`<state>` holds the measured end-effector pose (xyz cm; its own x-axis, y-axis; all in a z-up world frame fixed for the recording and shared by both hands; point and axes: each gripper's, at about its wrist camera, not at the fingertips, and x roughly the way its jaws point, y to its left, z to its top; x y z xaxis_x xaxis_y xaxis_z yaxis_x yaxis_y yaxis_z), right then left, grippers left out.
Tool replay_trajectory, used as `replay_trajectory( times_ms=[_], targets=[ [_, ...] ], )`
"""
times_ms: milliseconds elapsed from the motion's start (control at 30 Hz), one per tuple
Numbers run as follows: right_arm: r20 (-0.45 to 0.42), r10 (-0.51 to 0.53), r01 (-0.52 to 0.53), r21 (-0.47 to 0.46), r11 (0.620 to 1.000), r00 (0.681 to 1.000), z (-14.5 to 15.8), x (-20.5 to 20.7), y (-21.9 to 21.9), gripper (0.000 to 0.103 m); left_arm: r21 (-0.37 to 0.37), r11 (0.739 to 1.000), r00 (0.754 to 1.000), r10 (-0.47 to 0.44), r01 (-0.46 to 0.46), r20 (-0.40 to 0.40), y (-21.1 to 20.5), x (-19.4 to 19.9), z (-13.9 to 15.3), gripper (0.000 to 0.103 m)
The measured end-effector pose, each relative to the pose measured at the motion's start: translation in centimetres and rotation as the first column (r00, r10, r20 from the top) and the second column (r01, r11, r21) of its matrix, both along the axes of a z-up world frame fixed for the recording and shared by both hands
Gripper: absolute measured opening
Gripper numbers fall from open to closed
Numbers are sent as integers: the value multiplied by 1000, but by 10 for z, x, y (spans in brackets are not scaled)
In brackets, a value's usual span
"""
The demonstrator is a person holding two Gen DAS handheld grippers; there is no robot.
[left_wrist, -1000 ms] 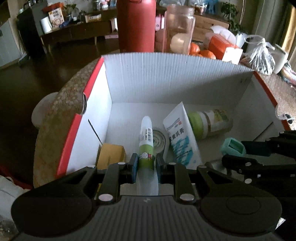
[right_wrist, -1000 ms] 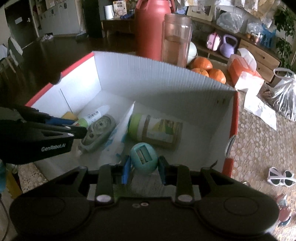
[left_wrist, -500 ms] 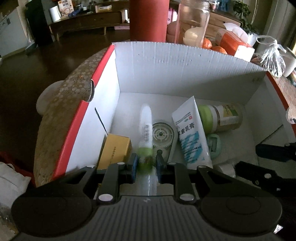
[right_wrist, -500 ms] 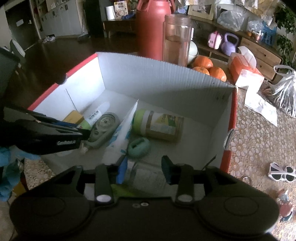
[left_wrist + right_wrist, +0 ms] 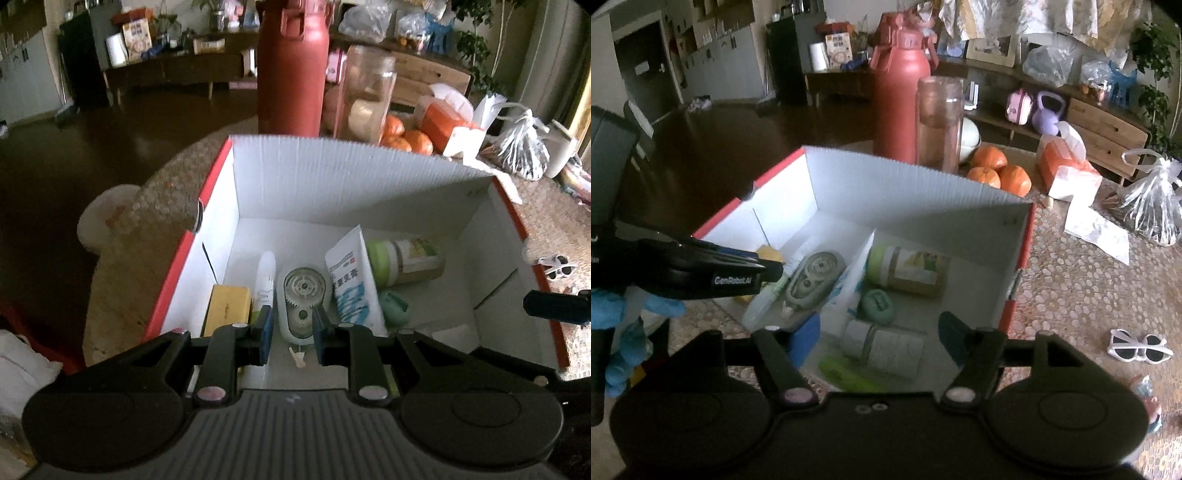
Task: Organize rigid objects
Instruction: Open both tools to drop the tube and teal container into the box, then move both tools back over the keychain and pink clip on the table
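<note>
Here, in the left wrist view, the left claw (image 5: 290,334) hangs over the box's (image 5: 332,177) near edge, jaws narrow and empty. The tube (image 5: 265,280) it would have served lies just beyond its left pad, long axis running away toward the far wall, beside the tape dispenser (image 5: 303,295).

In the right wrist view, the right claw (image 5: 875,338) has just been opening and grips nothing. The green sharpener (image 5: 877,305) rests on the box floor just ahead, nearer this claw than the left.
</note>
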<state>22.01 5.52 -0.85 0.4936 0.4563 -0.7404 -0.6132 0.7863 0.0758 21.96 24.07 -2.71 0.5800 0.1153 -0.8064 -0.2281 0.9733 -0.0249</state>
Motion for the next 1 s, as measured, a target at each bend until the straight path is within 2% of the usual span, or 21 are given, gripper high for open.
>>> replay_trajectory(
  times_ms=[100,200,267,300,533,633,700,1000],
  targets=[
    [10,4,-5,21,1000,1000,8,-7,-9,72,13,1000,1000,-4,4,27,-4,-8,11,23],
    [19,2,-3,44,999,1000,16,-14,-18,74,8,1000,998,-5,5,61,-9,-15,21,37],
    [27,0,-2,57,998,1000,20,-18,-24,76,9,1000,996,-10,9,89,-13,-22,29,69],
    [30,-2,0,65,998,1000,23,-20,-29,78,13,1000,994,-15,13,108,-16,-25,33,74],
    [52,-18,12,116,993,998,36,-36,-59,89,19,997,985,-71,69,156,-40,-42,54,75],
    [64,-24,15,139,990,998,41,-44,-74,96,20,995,980,-100,98,171,-54,-49,59,82],
    [74,-34,23,152,988,997,45,-49,-85,101,16,993,977,-114,113,180,-63,-53,62,82],
    [66,-105,90,202,975,992,51,-53,-137,103,-15,981,964,-186,193,188,-110,-59,67,84]
  ],
)
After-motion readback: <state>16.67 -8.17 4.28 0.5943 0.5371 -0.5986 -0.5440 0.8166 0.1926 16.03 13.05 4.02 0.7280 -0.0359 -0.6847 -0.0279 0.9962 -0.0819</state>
